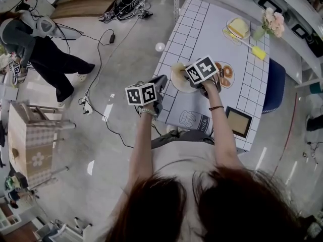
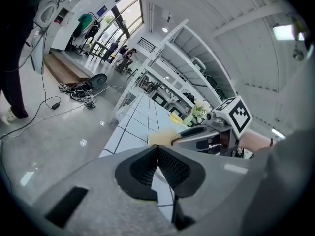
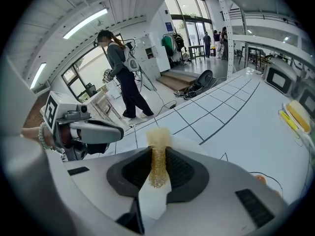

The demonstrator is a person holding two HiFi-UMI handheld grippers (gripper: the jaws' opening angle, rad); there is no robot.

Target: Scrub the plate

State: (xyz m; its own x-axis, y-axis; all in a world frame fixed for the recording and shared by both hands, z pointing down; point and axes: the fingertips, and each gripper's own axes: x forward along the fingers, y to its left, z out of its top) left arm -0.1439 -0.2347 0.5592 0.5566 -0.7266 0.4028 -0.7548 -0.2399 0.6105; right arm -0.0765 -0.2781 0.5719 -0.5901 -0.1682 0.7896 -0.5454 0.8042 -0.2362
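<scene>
A cream plate (image 1: 177, 79) is at the near left edge of the white gridded table (image 1: 202, 24). My left gripper (image 1: 160, 84) reaches it from the left. In the left gripper view the jaws (image 2: 157, 154) are shut, tips meeting right at the plate's tan rim (image 2: 161, 137). My right gripper (image 1: 196, 82) is over the plate's right side. It (image 3: 158, 166) is shut on a yellowish mesh scrubber (image 3: 157, 154) that stands upright between the pads. The plate (image 3: 189, 141) shows just behind them. Each gripper sees the other: the right (image 2: 197, 134), the left (image 3: 93, 129).
Right of the plate lies a dish of doughnuts (image 1: 225, 74). Farther back are a yellow item on a dish (image 1: 237, 28), a yellow brush (image 1: 255, 51) and flowers (image 1: 272, 20). A dark frame (image 1: 238, 121) lies near the front edge. A person (image 1: 45, 54) stands left, with cables (image 1: 101, 74) on the floor.
</scene>
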